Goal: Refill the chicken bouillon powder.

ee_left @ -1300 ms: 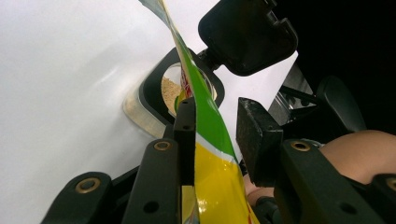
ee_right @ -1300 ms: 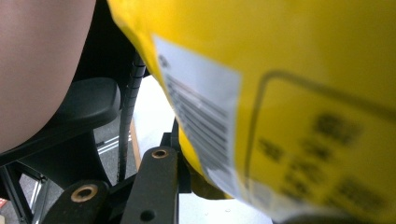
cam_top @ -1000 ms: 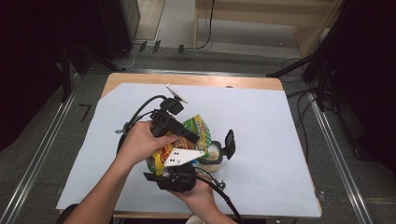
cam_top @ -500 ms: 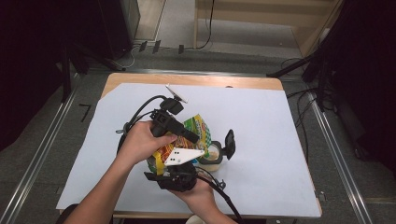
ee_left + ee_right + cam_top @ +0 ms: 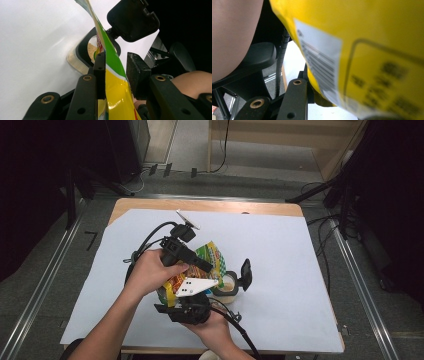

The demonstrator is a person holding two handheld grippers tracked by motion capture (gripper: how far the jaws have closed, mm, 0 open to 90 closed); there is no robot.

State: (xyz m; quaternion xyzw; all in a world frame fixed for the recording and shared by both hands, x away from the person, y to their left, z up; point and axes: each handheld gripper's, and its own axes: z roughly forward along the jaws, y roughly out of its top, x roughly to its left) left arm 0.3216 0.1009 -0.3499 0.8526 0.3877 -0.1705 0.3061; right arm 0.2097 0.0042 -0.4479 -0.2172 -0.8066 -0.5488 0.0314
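In the left gripper view the left gripper [image 5: 113, 72] has its jaws narrowly apart around the yellow-and-green packet [image 5: 113, 85]; one jaw lies against the foil and the other stands just off it. In the right gripper view the right gripper [image 5: 308, 93] shows one jaw touching the packet's yellow face, while the other is hidden behind the blurred packet, so its opening cannot be told. On the white sheet [image 5: 300, 265] covering the table [image 5: 210, 205], the packet is held above a small container [image 5: 227, 287] whose black lid [image 5: 246, 272] hangs open at 3 o'clock.
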